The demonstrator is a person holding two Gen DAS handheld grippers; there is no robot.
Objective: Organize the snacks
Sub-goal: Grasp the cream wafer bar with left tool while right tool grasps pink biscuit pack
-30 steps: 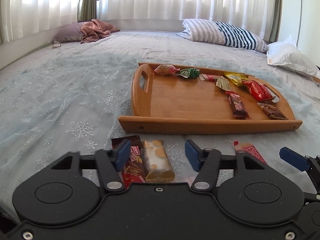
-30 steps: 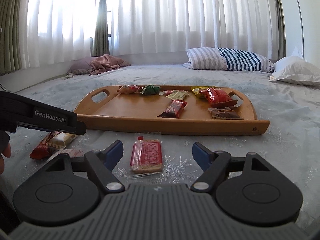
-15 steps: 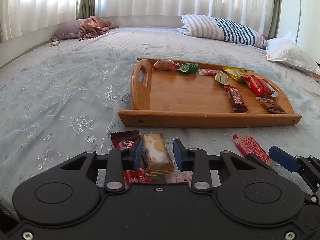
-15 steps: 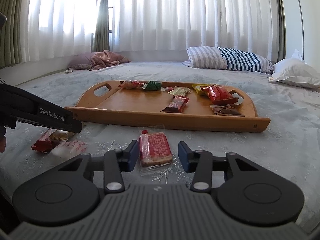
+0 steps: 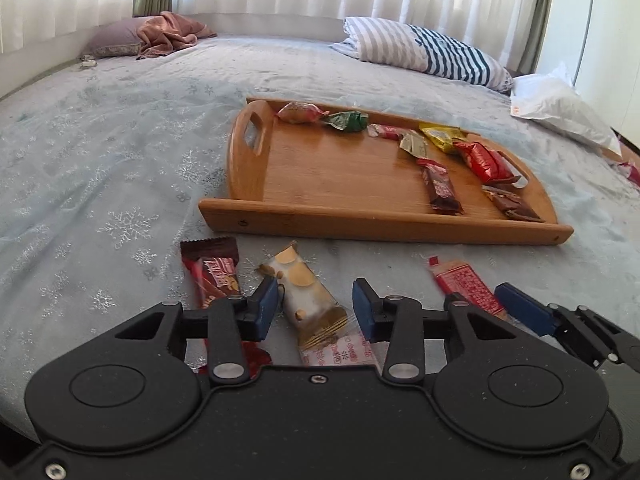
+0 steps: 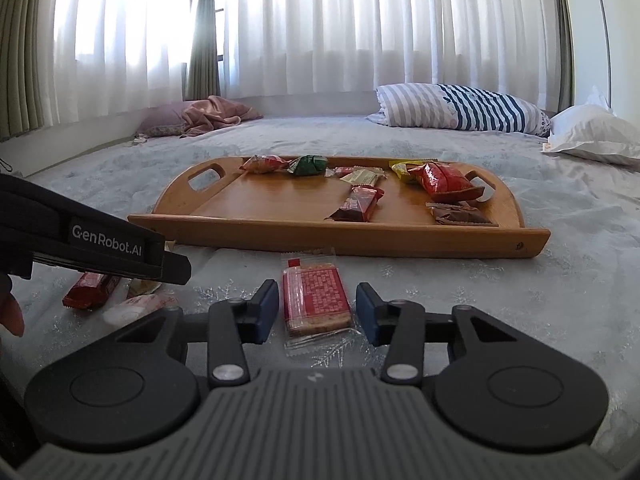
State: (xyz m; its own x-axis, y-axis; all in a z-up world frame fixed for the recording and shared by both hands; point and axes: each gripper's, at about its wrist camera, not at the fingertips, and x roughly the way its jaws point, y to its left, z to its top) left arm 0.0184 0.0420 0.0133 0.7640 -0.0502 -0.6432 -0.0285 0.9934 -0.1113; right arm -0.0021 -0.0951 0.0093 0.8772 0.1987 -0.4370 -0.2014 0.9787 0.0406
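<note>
- Two risks. Left gripper (image 5: 316, 306): jaws just reopened, loose around gold-dotted packet (image 5: 308, 300) on bed (image 5: 100, 152); reclosing may snag red bar (image 5: 212, 276) at 9 o'clock.
- Right gripper (image 6: 317, 310): jaws just closed in around cracker packet (image 6: 314, 298), contact unclear; it could slip before reaching tray (image 6: 340, 240) at 12 o'clock.

Bedroom lying in daylight

A pale bedspread (image 6: 540, 240) with snowflake print is covering the bed. A striped pillow (image 6: 460, 110) is lying at the far edge, a white pillow (image 6: 592, 132) just right of it. A mauve pillow (image 5: 114, 40) with a pink cloth (image 5: 170, 32) bunched on it is sitting far left. White curtains (image 6: 360, 28) are hanging behind, glowing.
</note>
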